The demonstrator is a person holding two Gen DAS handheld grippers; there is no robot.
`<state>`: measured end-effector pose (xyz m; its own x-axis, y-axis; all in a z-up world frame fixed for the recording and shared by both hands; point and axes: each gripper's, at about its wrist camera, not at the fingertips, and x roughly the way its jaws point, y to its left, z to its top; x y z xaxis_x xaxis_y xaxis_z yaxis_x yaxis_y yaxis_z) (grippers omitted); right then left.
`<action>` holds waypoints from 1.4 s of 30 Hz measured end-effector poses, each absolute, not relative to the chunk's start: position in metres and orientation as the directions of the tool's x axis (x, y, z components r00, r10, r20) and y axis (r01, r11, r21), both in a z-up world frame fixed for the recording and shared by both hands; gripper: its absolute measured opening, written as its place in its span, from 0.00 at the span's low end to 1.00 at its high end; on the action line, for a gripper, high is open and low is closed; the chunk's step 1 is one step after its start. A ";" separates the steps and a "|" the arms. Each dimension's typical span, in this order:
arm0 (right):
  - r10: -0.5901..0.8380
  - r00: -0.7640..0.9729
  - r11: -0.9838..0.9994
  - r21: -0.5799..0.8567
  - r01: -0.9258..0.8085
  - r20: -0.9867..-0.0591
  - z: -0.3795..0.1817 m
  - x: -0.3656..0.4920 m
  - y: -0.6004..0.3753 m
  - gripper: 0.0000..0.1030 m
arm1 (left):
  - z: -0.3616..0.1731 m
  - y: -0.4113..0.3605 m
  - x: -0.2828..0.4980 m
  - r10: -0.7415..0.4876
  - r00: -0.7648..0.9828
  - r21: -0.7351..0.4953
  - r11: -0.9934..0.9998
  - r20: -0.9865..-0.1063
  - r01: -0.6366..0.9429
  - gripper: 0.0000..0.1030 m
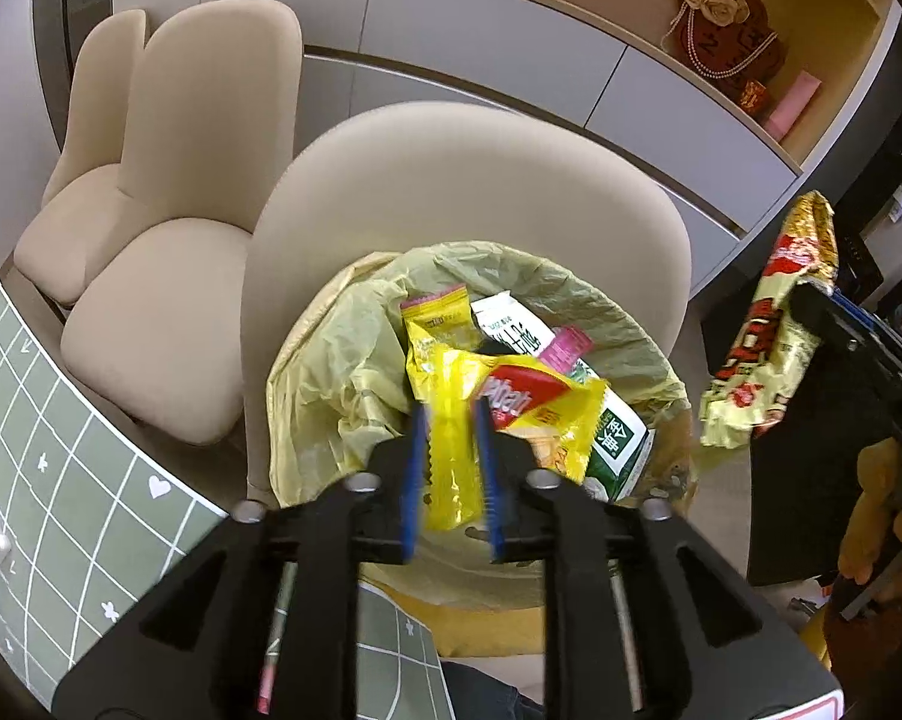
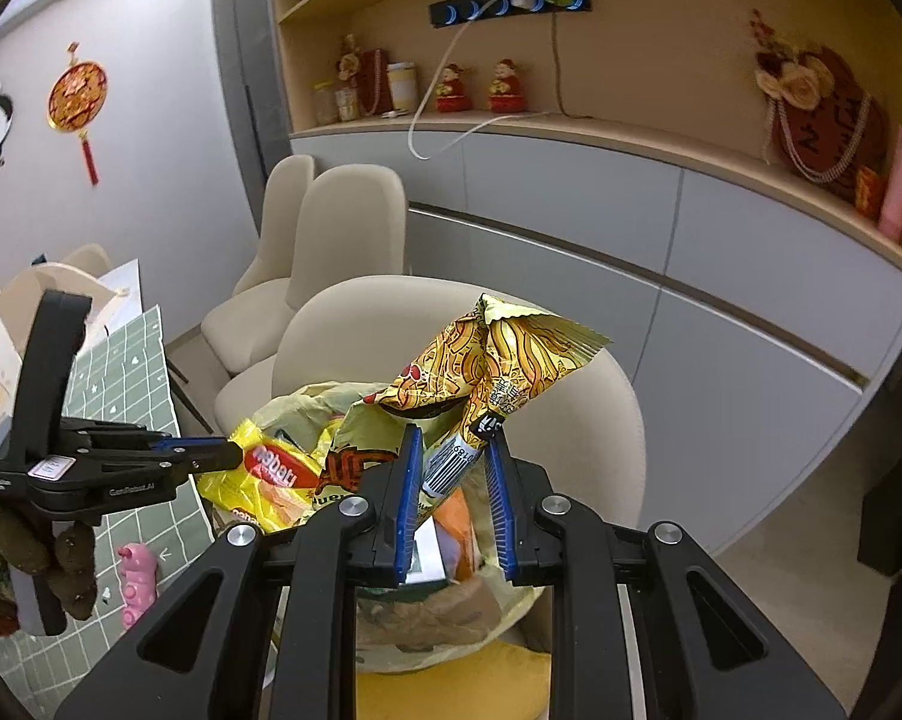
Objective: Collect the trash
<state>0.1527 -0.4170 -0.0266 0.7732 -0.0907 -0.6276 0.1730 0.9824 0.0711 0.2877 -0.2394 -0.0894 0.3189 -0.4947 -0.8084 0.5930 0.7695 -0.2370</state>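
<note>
Several wrappers already lie in the lined bin. The left gripper, jaws parted, releases a yellow wafer wrapper above it. The right gripper clamps a noodle packet, not yet dropped.

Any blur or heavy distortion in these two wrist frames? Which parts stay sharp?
Left wrist view: strong fisheye bend, the green grid tablecloth curves, corners vignette black; the yellow wrapper between the left gripper pads is slightly smeared, bin liner sharp. Right wrist view: same barrel bend on the cabinets; noodle packet crisp, warm shelf light, no harsh glare.
</note>
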 end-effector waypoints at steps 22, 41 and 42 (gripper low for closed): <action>0.029 0.558 0.999 0.045 0.014 -0.829 -0.138 0.262 -0.376 0.20 | -0.064 -0.129 0.286 -0.519 0.460 -0.352 0.845 -0.720 0.402 0.40; 0.037 0.536 0.998 0.060 0.025 -0.843 -0.133 0.245 -0.378 0.46 | -0.078 -0.071 0.244 -0.420 0.535 -0.297 0.905 -0.733 0.304 0.43; 0.028 0.555 0.998 0.056 0.034 -0.831 -0.126 0.237 -0.377 0.47 | -0.076 -0.066 0.236 -0.406 0.547 -0.283 0.911 -0.732 0.298 0.43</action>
<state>0.2373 -0.3773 -0.1260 0.5549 0.0282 -0.8315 0.0340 0.9978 0.0565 0.2360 -0.0663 -0.0763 0.5471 -0.4065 -0.7318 0.2982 0.9115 -0.2834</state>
